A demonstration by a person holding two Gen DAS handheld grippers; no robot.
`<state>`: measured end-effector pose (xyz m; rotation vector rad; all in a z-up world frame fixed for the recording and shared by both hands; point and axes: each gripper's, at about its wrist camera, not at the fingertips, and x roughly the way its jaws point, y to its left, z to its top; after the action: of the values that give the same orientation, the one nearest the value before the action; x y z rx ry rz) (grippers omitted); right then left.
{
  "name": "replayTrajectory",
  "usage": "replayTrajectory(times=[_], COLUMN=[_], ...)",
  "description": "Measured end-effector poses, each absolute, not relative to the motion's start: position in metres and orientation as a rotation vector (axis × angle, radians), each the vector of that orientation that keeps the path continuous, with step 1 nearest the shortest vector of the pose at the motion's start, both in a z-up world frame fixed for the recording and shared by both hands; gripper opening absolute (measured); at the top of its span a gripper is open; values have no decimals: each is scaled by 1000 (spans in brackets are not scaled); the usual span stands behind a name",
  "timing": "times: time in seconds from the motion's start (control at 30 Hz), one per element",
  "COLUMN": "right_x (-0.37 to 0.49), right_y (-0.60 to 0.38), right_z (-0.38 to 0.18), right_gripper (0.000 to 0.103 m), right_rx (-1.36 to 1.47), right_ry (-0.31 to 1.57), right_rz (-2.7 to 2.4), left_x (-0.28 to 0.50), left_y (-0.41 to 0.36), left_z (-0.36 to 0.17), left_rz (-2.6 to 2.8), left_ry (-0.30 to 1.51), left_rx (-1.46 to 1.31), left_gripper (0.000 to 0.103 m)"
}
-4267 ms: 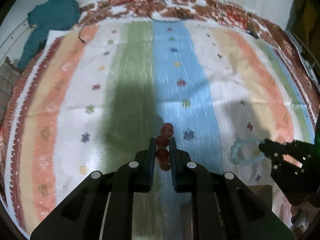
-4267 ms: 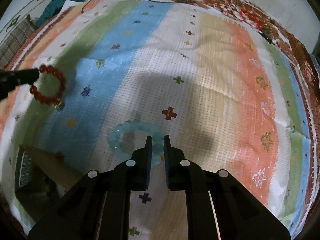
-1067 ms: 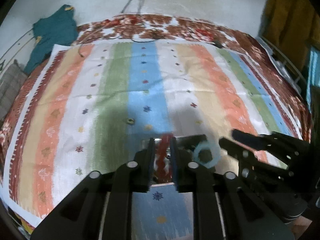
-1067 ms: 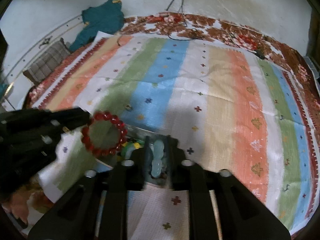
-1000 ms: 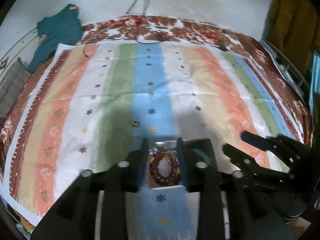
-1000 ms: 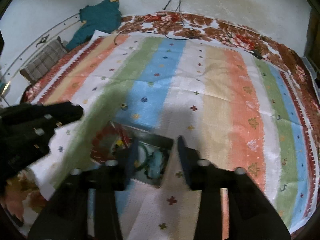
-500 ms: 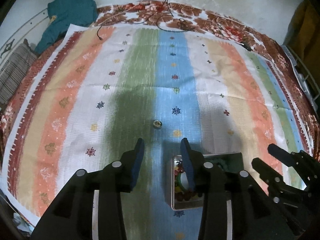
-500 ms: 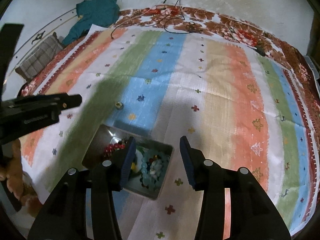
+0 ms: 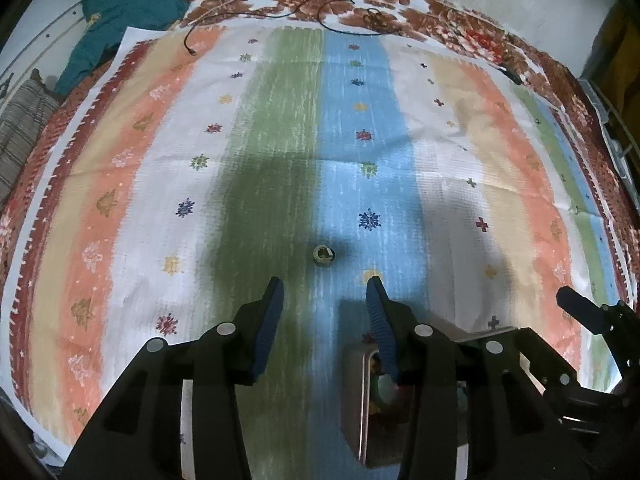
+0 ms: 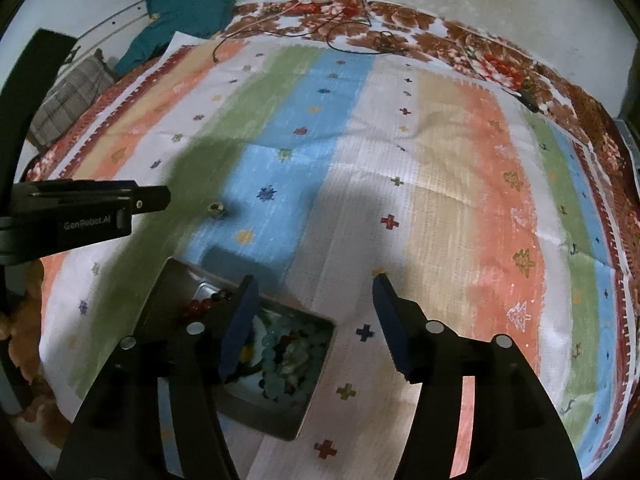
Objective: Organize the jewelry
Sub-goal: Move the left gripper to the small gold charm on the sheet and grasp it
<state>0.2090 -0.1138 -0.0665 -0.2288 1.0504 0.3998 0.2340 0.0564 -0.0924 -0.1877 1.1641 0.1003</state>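
Observation:
A small ring (image 9: 324, 255) lies on the striped cloth (image 9: 360, 140), just ahead of my left gripper (image 9: 325, 286). That gripper's jaws are opening with nothing between them. The metal tin (image 9: 354, 400) sits low and to the right, partly behind the gripper's right finger. In the right wrist view the tin (image 10: 308, 404) holds a red bead bracelet (image 10: 200, 306) and a pale aqua bracelet (image 10: 288, 354) among other beads. My right gripper (image 10: 315, 282) hovers over the tin's far right corner, its jaws opening and empty. The ring (image 10: 216, 209) lies beyond the tin, near the left gripper (image 10: 154, 199).
A teal garment (image 9: 128, 8) and a checked cushion (image 9: 20, 128) lie at the back left. Thin cables (image 9: 340, 20) trail over the floral sheet (image 9: 460, 28) along the far edge. Something orange (image 10: 24, 344) sits at the cloth's near left.
Both bracelets left the jaws and now lie in the tin. Both grippers have opened wider. The left one shifted left of the tin and lower, toward the ring.

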Motion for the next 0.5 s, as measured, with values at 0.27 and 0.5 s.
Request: replayTrajectory(times=[0.27,0.5], right_x=[227,236], right_y=[-113,-112], right_z=[-74,-86], right_gripper=[64,64], right_rx=[-222,-245], right_ry=[1051,1078], right_rz=[380,385], left_x=[250,267], left_y=[53,53], left_z=[-111,-124], left_rz=[109,109], left_ry=[1202,1223], left_rx=[-165,-151], left_gripper=[44,44])
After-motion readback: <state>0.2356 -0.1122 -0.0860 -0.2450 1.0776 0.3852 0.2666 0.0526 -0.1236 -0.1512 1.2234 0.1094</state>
